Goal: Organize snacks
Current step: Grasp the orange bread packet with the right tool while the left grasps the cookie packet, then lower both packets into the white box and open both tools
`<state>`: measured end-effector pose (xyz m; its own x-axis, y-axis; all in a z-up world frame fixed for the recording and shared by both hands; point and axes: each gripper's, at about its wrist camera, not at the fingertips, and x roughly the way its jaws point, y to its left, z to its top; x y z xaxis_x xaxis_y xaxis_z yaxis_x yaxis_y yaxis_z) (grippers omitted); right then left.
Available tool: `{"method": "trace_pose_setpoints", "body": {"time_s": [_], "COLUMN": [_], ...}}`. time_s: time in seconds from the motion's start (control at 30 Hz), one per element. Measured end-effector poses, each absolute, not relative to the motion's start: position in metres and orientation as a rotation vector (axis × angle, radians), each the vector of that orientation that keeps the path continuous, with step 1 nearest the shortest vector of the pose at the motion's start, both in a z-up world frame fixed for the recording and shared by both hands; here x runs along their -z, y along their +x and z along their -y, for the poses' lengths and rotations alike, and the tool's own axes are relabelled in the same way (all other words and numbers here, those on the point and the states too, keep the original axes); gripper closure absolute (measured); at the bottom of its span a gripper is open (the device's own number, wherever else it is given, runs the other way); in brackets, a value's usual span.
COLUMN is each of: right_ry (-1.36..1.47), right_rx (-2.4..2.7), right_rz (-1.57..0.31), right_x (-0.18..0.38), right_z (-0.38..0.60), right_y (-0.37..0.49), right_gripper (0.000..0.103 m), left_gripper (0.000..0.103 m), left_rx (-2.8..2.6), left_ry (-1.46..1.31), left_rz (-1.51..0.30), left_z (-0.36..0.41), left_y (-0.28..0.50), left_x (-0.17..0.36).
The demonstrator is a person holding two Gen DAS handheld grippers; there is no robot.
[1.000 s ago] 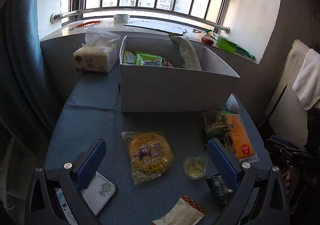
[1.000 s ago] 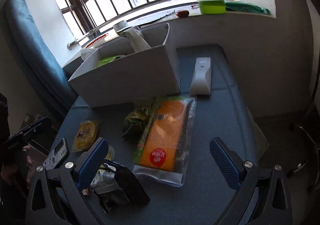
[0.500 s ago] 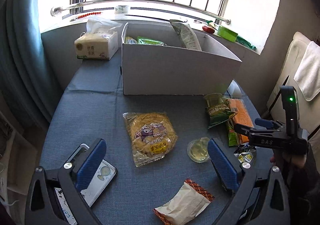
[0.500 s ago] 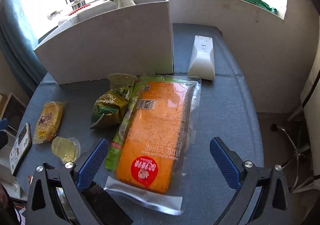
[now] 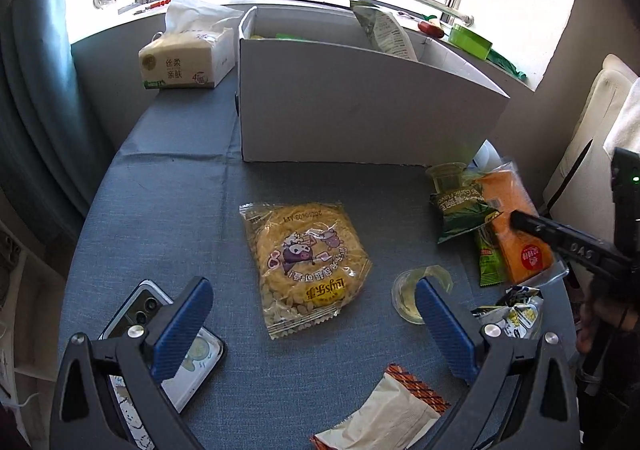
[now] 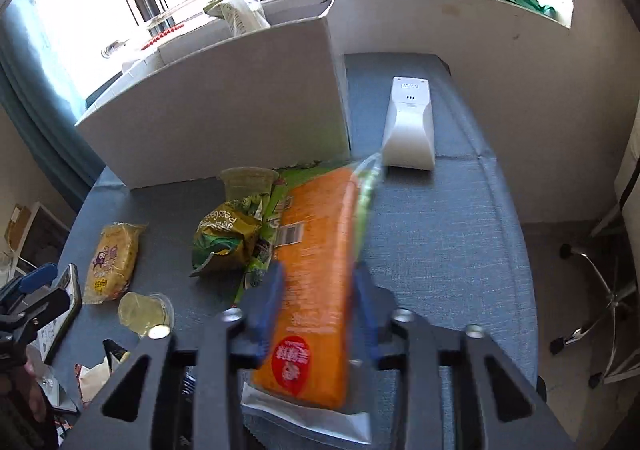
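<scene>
Right wrist: tongs [image 6: 318, 304] grip one orange packet [image 6: 316, 270]; two jelly cups [image 6: 146, 312].

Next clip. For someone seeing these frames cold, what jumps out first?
The right gripper is shut on the big orange snack pack, which fills the centre of the right wrist view. Behind it stands the white box at the table's far side by the window, with packets already poking out. The left gripper is open above the round yellow noodle snack at mid-table.
</scene>
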<state>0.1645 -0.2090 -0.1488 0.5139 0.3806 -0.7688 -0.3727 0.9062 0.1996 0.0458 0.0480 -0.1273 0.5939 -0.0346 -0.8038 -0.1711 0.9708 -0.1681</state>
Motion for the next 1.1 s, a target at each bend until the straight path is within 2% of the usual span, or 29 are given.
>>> {"method": "trace_pose_setpoints", "body": {"time_s": [0.13, 0.47, 0.57, 0.67, 0.8, 1.1], "right_ry": [0.042, 0.048, 0.049, 0.061, 0.082, 0.094], "right_rx": [-0.478, -0.533, -0.544, -0.557, -0.576, -0.672], "right_rz": [-0.914, -0.813, -0.788, -0.767, -0.718, -0.587], "right_x": [0.131, 0.085, 0.073, 0.066, 0.053, 0.0], "right_z": [0.222, 0.233, 0.237, 0.238, 0.238, 0.204], "right_y": [0.159, 0.129, 0.122, 0.118, 0.118, 0.159], "right_gripper": [0.088, 0.089, 0.089, 0.089, 0.089, 0.089], "left_gripper": [0.0, 0.002, 0.025, 0.025, 0.025, 0.025], "left_rx": [-0.091, -0.175, -0.166, -0.131, -0.102, -0.073], "left_ry": [-0.266, -0.178, -0.119, -0.145, -0.15, -0.102], "left_rz": [-0.985, -1.077, -1.046, -1.034, -0.937, -0.64], "left_z": [-0.053, -0.045, -0.038, -0.042, -0.044, -0.046], "left_y": [0.066, 0.107, 0.107, 0.102, 0.089, 0.099], "left_x": [0.141, 0.167, 0.163, 0.158, 0.126, 0.007]}}
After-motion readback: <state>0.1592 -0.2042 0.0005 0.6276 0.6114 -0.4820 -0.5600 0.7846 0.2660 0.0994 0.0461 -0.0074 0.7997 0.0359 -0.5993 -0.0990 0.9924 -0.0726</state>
